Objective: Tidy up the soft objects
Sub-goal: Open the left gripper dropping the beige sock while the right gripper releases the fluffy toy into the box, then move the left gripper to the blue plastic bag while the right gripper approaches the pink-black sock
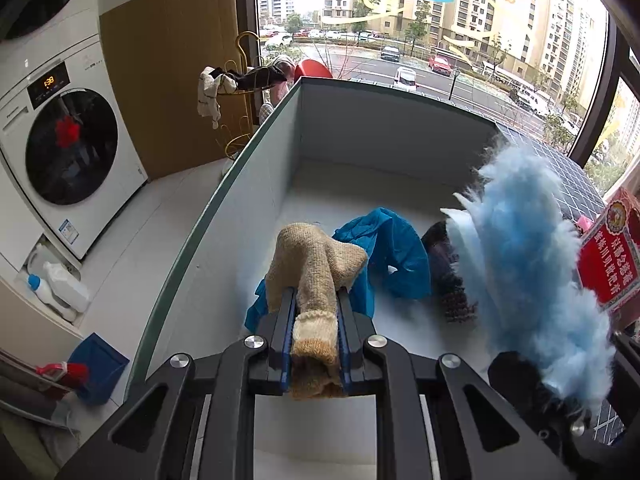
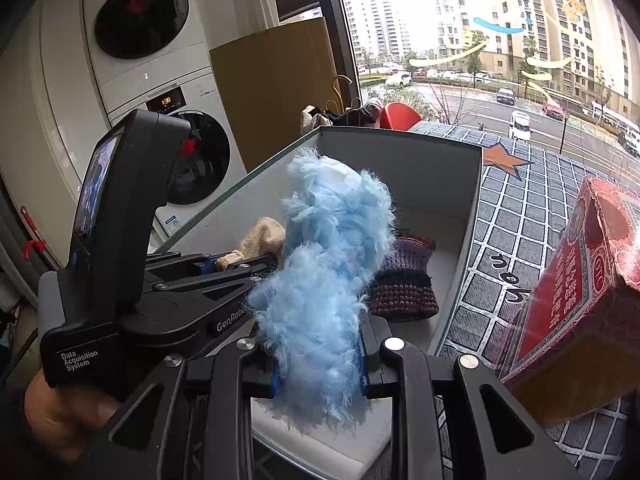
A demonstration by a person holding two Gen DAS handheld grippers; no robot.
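The left hand-held gripper is clamped on a tan knit sock and the right hand-held gripper on a fluffy blue piece — both held over the white bin, apparently for dropping beside the blue cloth inside.

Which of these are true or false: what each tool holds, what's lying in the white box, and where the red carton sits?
1. The left tool is shut on the tan knit sock. True.
2. The right tool is open. False: it is shut on the fluffy blue item.
3. A blue cloth lies in the white box. True.
4. The red carton sits inside the box. False: it is outside, to the box's right.
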